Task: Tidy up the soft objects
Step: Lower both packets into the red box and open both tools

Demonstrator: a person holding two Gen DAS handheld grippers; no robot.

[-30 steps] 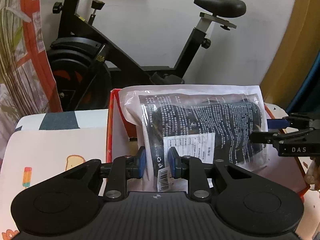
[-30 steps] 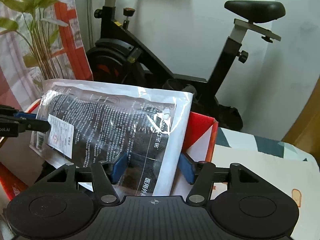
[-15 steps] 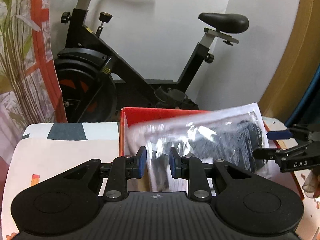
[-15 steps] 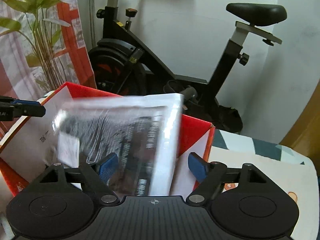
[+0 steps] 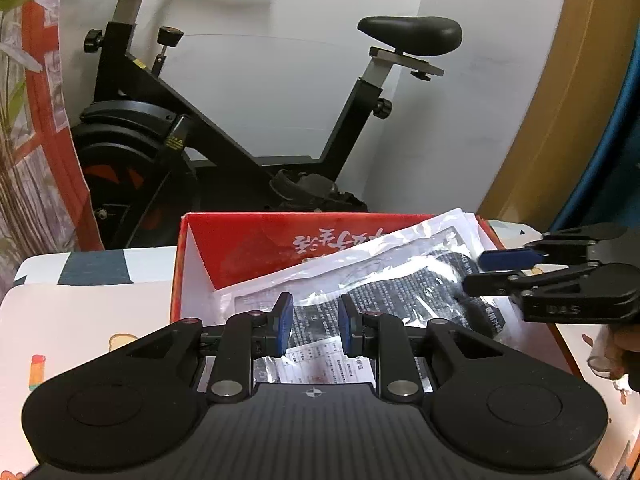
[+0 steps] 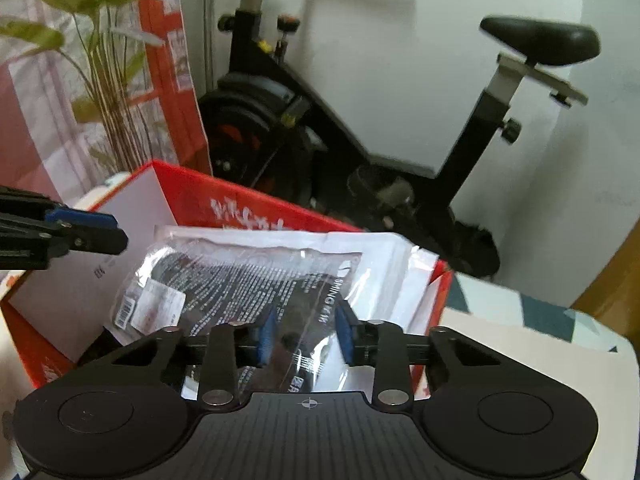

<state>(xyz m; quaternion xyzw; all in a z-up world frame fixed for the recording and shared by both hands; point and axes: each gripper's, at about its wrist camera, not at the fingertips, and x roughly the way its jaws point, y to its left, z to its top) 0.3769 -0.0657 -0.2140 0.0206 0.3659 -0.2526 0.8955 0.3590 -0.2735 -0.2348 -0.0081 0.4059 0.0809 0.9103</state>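
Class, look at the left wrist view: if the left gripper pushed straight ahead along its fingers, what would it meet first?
Most likely the plastic-wrapped package lying in the red cardboard box. The left gripper points down at it. Depth is unclear, so contact may be near already.

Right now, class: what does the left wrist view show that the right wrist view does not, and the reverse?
Only the left wrist view: the right gripper from the side, closing above the packet, and a fingertip at the right edge.

Only the right wrist view: a plant, and the left gripper from the side.

Both: the packet lying in the red box, the exercise bike and the white wall.
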